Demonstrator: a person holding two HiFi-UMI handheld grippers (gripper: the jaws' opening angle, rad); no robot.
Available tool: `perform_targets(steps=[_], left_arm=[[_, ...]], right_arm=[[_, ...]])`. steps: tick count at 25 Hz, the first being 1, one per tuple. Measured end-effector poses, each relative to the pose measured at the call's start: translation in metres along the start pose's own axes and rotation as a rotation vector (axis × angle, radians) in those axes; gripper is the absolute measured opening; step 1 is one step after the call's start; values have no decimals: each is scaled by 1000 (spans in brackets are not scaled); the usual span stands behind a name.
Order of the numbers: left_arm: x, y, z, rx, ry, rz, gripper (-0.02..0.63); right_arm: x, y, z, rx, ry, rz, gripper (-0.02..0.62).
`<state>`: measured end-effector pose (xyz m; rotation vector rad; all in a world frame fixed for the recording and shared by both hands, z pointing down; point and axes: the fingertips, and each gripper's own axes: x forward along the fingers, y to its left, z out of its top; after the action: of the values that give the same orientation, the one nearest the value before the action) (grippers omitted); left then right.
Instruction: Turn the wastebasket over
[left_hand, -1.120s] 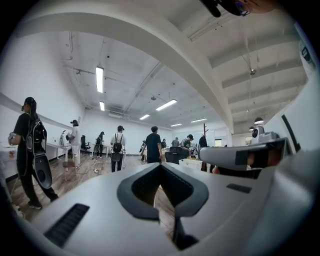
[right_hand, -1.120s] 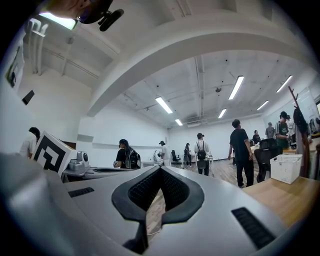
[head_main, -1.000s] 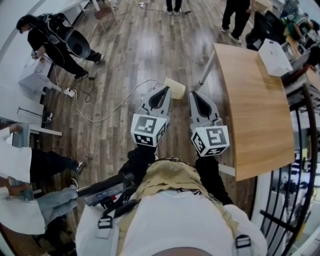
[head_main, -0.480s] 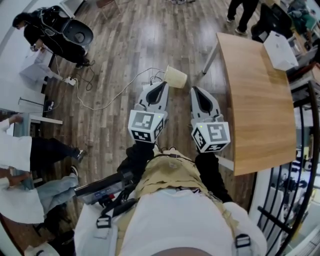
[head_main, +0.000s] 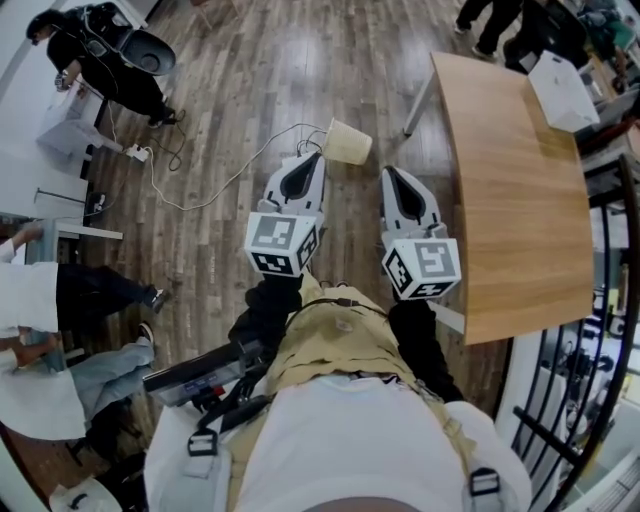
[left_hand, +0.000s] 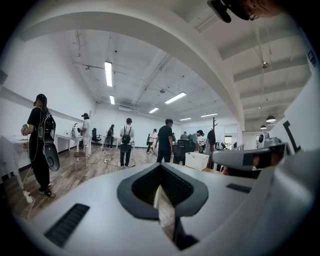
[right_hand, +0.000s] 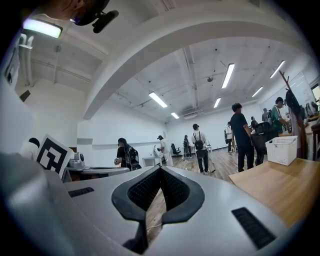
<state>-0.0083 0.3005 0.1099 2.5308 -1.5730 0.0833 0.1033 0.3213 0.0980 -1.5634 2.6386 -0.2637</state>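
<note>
In the head view a beige wastebasket (head_main: 347, 142) lies on its side on the wooden floor, its open end toward the right. My left gripper (head_main: 314, 157) is shut and empty, and its tip is just left of and below the basket, apart from it. Further right, my right gripper (head_main: 391, 172) is also shut with nothing in it, a short way below the basket. In the left gripper view the left gripper (left_hand: 161, 166) points level into the room. The right gripper (right_hand: 159, 169) does the same in the right gripper view. Neither of those views shows the basket clearly.
A wooden table (head_main: 510, 190) stands close on the right with a white crate (head_main: 565, 95) at its far end. A white cable (head_main: 215, 190) trails over the floor to the basket. People (head_main: 95, 65) stand and sit at the left. A black railing (head_main: 590, 400) runs along the right.
Both grippers have sunk a little toward the floor and stayed shut. The wastebasket still lies in the same place by the cable.
</note>
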Motion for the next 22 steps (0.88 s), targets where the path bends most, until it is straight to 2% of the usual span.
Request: perform_targets(steps=[10,22], left_arm=[[10,11,-8,-1,-7,-3,2],[153,127,-9,-71,28,-60,2]], right_arm=[[9,-7,-13,3,7,-13,20],[173,-51,-19,-28,53,-80,20]])
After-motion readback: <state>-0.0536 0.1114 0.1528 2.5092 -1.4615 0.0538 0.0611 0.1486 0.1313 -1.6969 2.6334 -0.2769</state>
